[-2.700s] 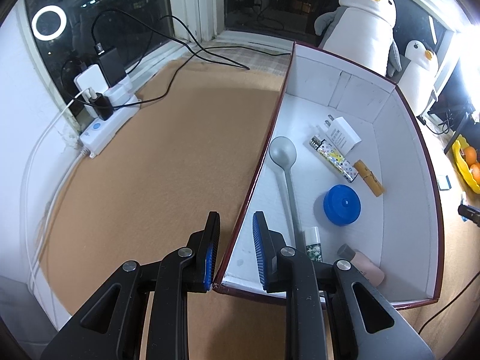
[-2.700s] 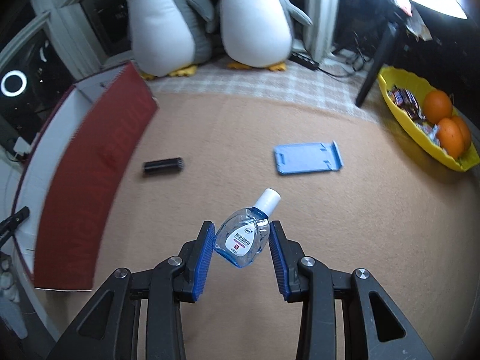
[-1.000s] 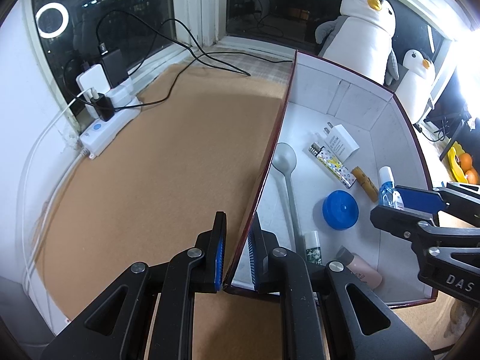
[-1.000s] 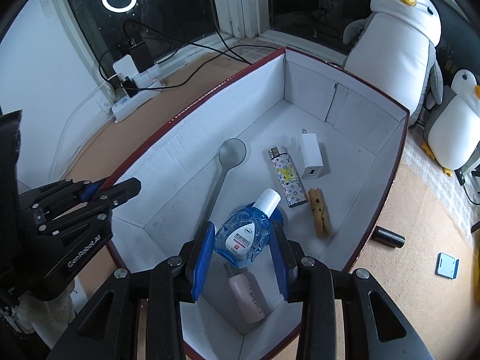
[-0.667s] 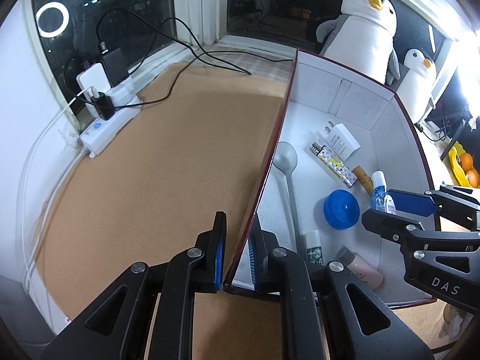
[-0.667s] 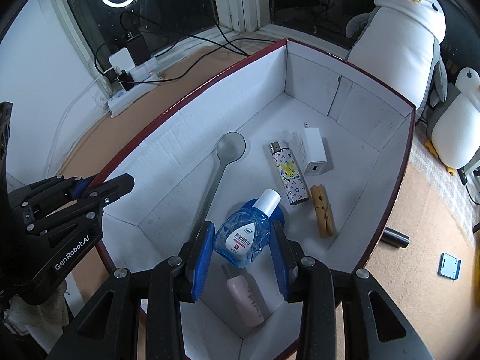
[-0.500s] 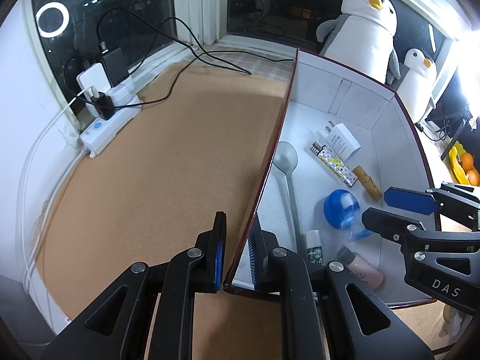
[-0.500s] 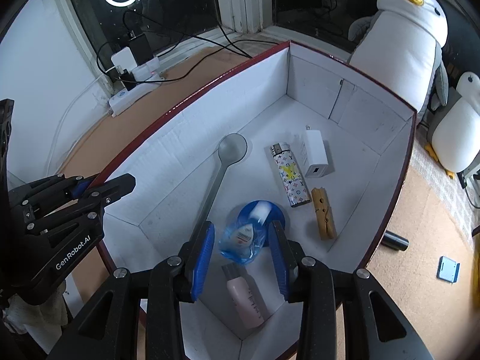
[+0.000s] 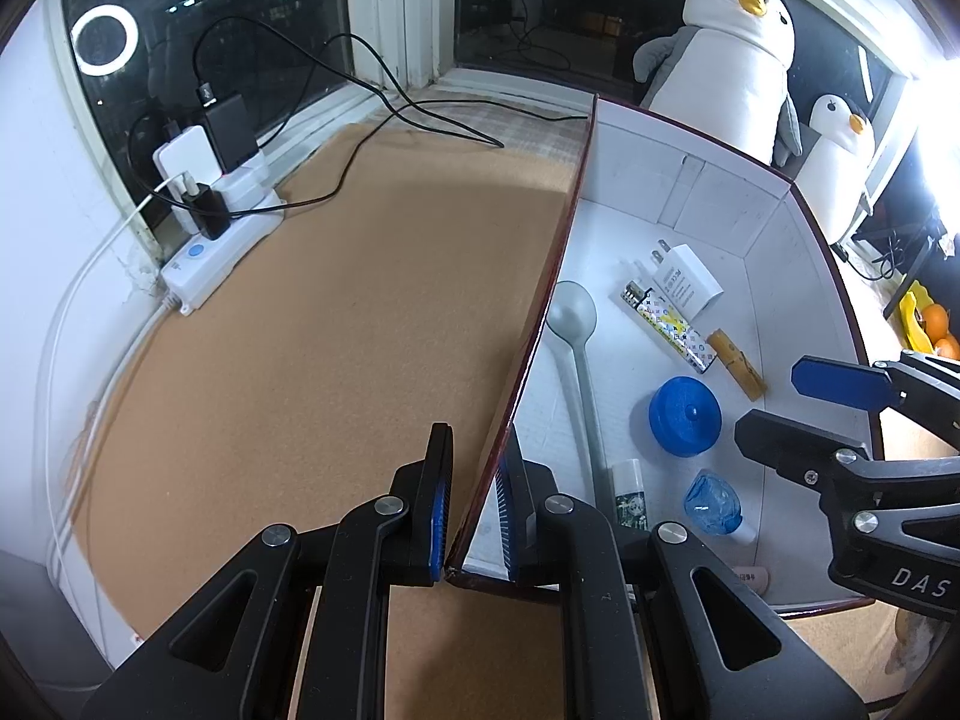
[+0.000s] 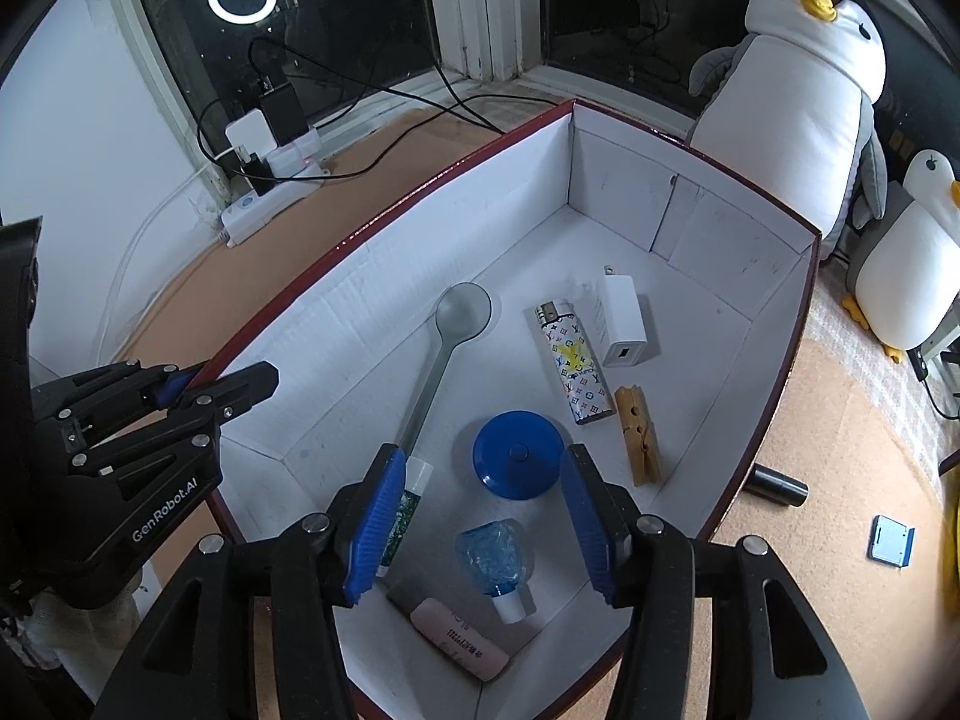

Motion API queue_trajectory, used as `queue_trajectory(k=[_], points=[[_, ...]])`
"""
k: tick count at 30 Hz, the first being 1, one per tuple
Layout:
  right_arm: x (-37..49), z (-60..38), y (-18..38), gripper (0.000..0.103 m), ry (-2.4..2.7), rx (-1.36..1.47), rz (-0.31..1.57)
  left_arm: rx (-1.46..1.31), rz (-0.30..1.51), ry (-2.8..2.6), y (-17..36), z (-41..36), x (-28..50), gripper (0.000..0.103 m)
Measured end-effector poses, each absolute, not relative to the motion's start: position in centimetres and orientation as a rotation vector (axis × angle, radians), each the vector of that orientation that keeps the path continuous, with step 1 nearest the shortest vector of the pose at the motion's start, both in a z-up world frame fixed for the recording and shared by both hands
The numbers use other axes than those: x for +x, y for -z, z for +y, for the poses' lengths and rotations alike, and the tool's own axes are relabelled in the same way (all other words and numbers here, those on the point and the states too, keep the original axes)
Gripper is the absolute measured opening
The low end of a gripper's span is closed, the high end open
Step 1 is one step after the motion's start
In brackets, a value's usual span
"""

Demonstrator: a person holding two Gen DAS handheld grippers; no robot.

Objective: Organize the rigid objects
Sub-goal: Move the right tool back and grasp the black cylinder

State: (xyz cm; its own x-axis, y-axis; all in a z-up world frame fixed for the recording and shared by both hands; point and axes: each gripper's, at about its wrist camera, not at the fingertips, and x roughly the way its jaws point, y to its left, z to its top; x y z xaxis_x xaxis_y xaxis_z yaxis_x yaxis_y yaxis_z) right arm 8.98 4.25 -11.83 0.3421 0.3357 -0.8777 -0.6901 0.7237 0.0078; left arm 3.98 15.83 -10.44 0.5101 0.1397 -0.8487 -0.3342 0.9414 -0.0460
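A red box with white inside (image 9: 720, 192) (image 10: 690, 216) stands on the tan mat. My left gripper (image 9: 474, 510) is shut on the box's left wall (image 9: 540, 324). My right gripper (image 10: 480, 516) is open and empty above the box's near end; it also shows in the left wrist view (image 9: 798, 402). A clear blue bottle (image 10: 495, 561) (image 9: 714, 507) lies on the box floor below it, cap toward me. Also in the box: a grey spoon (image 10: 441, 348), a blue lid (image 10: 519, 462), a lighter (image 10: 573, 369), a white charger (image 10: 624, 321), a wooden clothespin (image 10: 642, 435), a small green tube (image 10: 402, 510) and a pink bottle (image 10: 468, 639).
A black cylinder (image 10: 777, 483) and a blue flat piece (image 10: 891, 540) lie on the mat right of the box. A power strip with chargers and cables (image 9: 210, 222) sits by the window. Two plush penguins (image 10: 798, 90) stand behind the box. A yellow fruit bowl (image 9: 927, 324) is at far right.
My right gripper carried the blue bottle over the box, opened, and the bottle dropped onto the box floor. My left gripper closed on the box wall and has stayed there.
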Motion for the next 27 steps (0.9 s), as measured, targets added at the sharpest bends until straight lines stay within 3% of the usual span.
queue_trajectory(k=[27], points=[[9.5, 0.0, 9.2, 0.053, -0.670, -0.291, 0.977, -0.207, 1.013, -0.293, 10.6, 16.0, 4.1, 0.013]])
